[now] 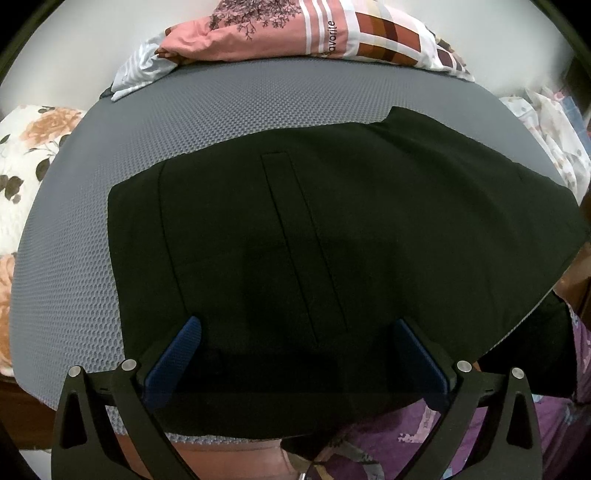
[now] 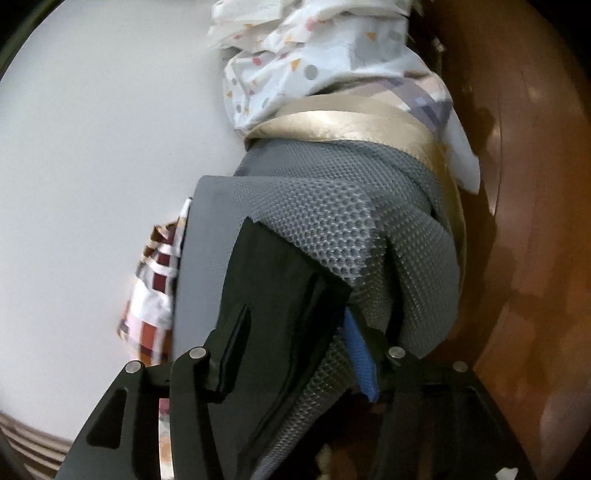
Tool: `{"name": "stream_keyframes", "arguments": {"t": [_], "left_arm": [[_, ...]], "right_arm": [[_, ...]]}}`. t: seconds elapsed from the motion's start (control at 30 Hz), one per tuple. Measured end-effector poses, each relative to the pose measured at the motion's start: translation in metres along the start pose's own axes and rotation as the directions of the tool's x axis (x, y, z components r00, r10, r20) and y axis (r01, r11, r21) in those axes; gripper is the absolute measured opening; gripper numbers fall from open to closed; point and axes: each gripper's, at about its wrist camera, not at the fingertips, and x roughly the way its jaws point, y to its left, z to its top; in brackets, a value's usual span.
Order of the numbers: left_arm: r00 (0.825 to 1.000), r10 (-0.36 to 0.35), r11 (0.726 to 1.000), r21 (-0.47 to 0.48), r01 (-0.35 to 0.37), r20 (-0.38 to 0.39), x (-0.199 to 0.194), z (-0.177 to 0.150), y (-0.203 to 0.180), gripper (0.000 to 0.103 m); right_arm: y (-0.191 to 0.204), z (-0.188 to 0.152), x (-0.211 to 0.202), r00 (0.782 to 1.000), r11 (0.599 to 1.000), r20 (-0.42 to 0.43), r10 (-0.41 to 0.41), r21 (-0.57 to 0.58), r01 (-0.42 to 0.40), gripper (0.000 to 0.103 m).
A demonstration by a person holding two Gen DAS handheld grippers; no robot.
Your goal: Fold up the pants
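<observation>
Black pants [image 1: 295,229] lie flat on a grey mesh mat [image 1: 74,258], with the waist end to the left and a back pocket seam running down the middle. My left gripper [image 1: 297,341] hovers over the near edge of the pants, jaws wide apart, blue pads [image 1: 177,350] on either side, holding nothing. In the right wrist view a corner of the pants [image 2: 273,295] lies on the mat [image 2: 332,229] at its edge. My right gripper [image 2: 295,347] is open around that corner and the mat edge, with one blue pad [image 2: 360,354] showing and the other hidden.
Pink patterned pillows [image 1: 314,29] lie at the far side of the mat. Floral bedding [image 1: 22,166] is at the left, more cloth [image 1: 546,129] at the right. Purple printed clothing [image 1: 480,435] is near me. A white dotted cloth [image 2: 314,55] and brown wood [image 2: 535,221] border the mat's end.
</observation>
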Motion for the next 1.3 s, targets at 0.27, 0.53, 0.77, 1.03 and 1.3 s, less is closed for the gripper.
{"name": "stream_keyframes", "arguments": {"t": [0.27, 0.53, 0.77, 1.03, 1.3], "left_arm": [[1.000, -0.005, 1.000, -0.005, 0.005, 0.009, 0.000, 0.000, 0.001, 0.103], [1.000, -0.002, 1.000, -0.004, 0.002, 0.009, 0.000, -0.001, 0.000, 0.103], [1.000, -0.002, 1.000, -0.004, 0.002, 0.008, 0.000, -0.001, 0.002, 0.103], [1.000, -0.004, 1.000, -0.005, 0.004, 0.009, 0.000, -0.001, 0.003, 0.103], [1.000, -0.001, 1.000, -0.004, 0.001, 0.010, -0.001, -0.001, 0.002, 0.103]], "right_arm": [[0.004, 0.002, -0.006, 0.996, 0.996, -0.008, 0.086, -0.017, -0.086, 0.015], [-0.025, 0.005, -0.013, 0.993, 0.987, 0.033, 0.117, 0.106, -0.120, 0.035], [-0.019, 0.005, -0.008, 0.994, 0.989, 0.005, 0.108, 0.102, -0.108, 0.046], [0.007, -0.001, 0.007, 0.994, 0.995, -0.037, 0.103, 0.000, -0.103, 0.045], [0.020, 0.004, 0.024, 0.998, 0.999, -0.057, 0.030, -0.040, -0.032, 0.040]]}}
